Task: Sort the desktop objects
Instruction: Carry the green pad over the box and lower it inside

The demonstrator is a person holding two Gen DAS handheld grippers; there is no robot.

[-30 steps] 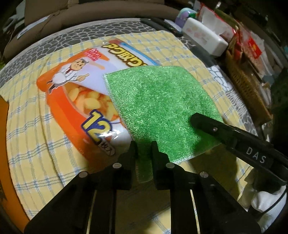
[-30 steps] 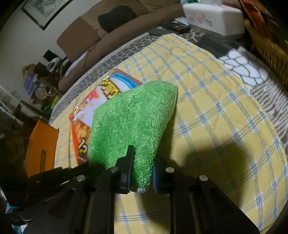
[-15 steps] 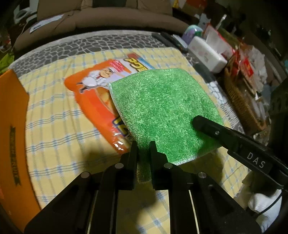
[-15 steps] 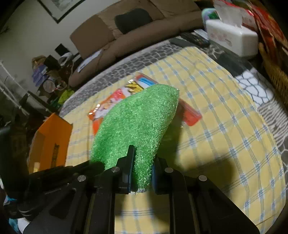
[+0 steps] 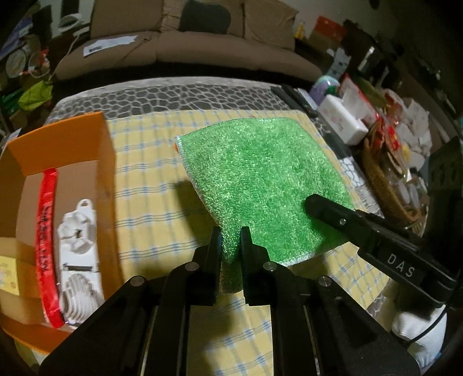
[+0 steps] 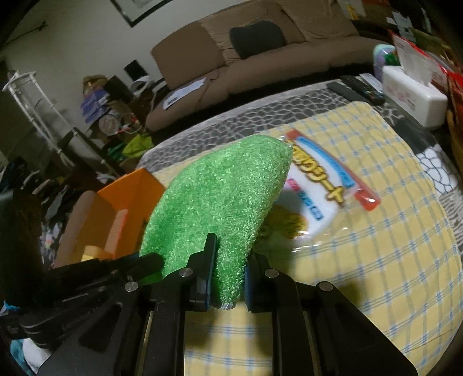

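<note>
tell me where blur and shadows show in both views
Left wrist view: orange box edge smeared, cloth fairly sharp, dark shadow on the tablecloth beside it. Right wrist view: packet print blurred, fisheye bends the sofa.

Brown sofa (image 6: 260, 57) behind the table, white tissue box (image 6: 413, 95), wicker basket (image 5: 385, 185), framed picture (image 6: 136, 8)
</note>
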